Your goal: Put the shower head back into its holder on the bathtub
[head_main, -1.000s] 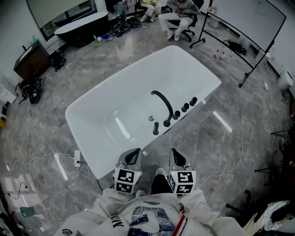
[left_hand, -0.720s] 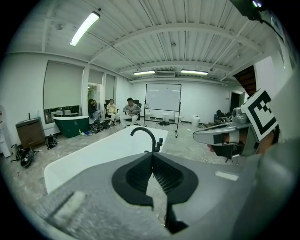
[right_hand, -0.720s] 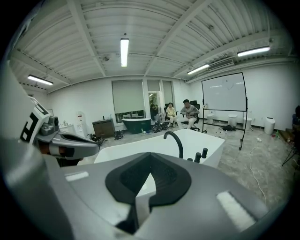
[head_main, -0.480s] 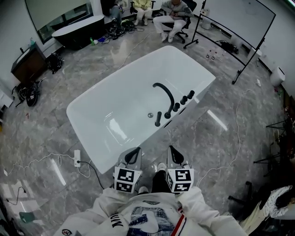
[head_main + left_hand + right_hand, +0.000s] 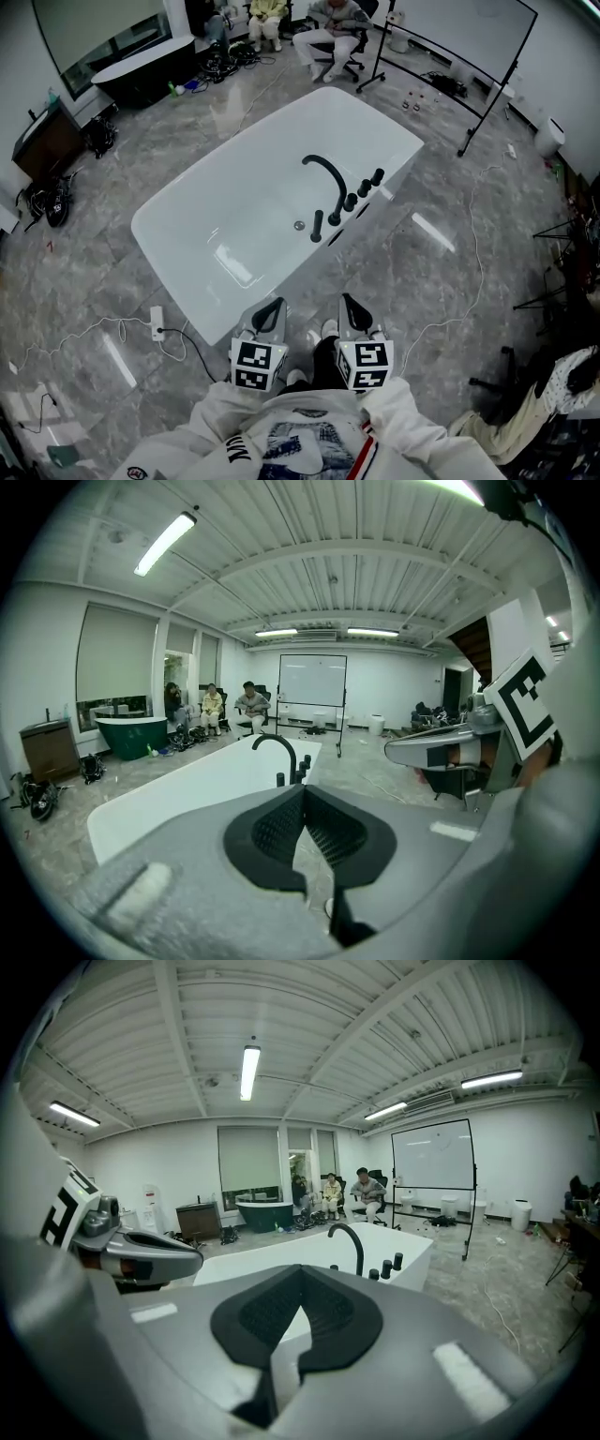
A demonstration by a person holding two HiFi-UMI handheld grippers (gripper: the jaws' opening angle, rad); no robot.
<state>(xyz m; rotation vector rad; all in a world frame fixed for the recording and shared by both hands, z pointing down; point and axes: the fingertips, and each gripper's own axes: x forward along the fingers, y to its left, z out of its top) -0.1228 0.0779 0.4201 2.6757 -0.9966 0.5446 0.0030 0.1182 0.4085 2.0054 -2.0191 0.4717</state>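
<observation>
A white bathtub (image 5: 234, 234) stands aslant on the grey marble floor ahead of me. On its right rim are a black curved spout (image 5: 328, 176), a row of black knobs (image 5: 364, 190) and a short black upright piece (image 5: 317, 226); it is too small to tell whether this is the shower head. My left gripper (image 5: 274, 307) and right gripper (image 5: 349, 305) are held side by side close to my chest, short of the tub's near corner. Both are shut and empty. The left gripper view shows the spout (image 5: 280, 754) beyond the touching pads, and so does the right gripper view (image 5: 352, 1243).
A power strip with a cable (image 5: 157, 323) lies on the floor left of my grippers. A wheeled whiteboard (image 5: 459, 56), seated people (image 5: 328, 23) and a dark tub (image 5: 141, 66) are at the far end. A dark cabinet (image 5: 42, 141) stands at left, and clothes lie heaped (image 5: 562, 384) at right.
In the head view the tub and its fittings have slid up and slightly left. Both grippers stay shut, in the same place before my chest.
</observation>
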